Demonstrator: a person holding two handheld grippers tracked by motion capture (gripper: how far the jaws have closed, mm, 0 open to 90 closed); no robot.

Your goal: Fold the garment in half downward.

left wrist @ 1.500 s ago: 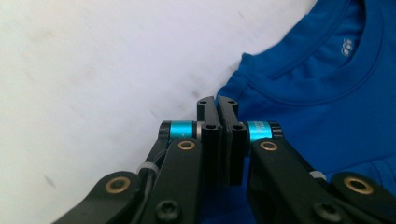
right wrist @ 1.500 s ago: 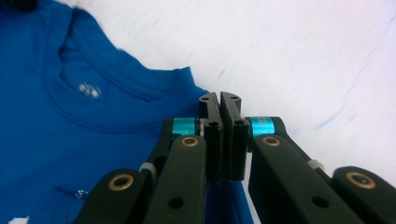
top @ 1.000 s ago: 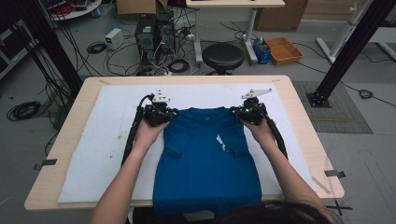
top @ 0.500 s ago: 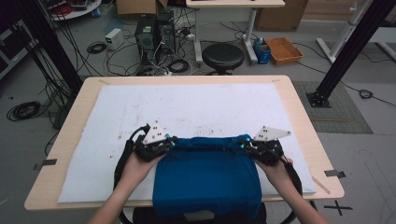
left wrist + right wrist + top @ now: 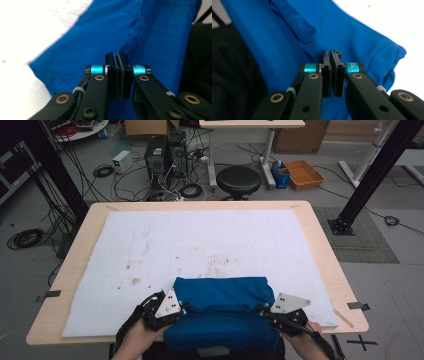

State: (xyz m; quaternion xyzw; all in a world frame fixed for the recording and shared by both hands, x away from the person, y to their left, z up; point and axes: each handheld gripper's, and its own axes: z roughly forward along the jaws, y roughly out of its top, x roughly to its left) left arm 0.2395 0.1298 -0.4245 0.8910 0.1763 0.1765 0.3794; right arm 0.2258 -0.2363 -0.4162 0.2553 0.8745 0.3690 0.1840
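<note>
Both my grippers pulled back toward the near worktop (image 5: 320, 245) edge, folding the blue shirt (image 5: 222, 312) over itself. Left gripper (image 5: 181, 309) and right gripper (image 5: 261, 309): jaws pressed together, each pinching a shirt fold. Cyan sleeve lettering too blurred to read.

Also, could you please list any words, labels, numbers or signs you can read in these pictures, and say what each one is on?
No text can be read.
Right gripper: small dark print on the teal sleeve beside its jaws, too small and blurred to read.
Left gripper: a similar dark mark on its teal sleeve, also unreadable.
Blue shirt: no print or label visible.
Black cross of tape on the floor: a mark, not lettering.
</note>
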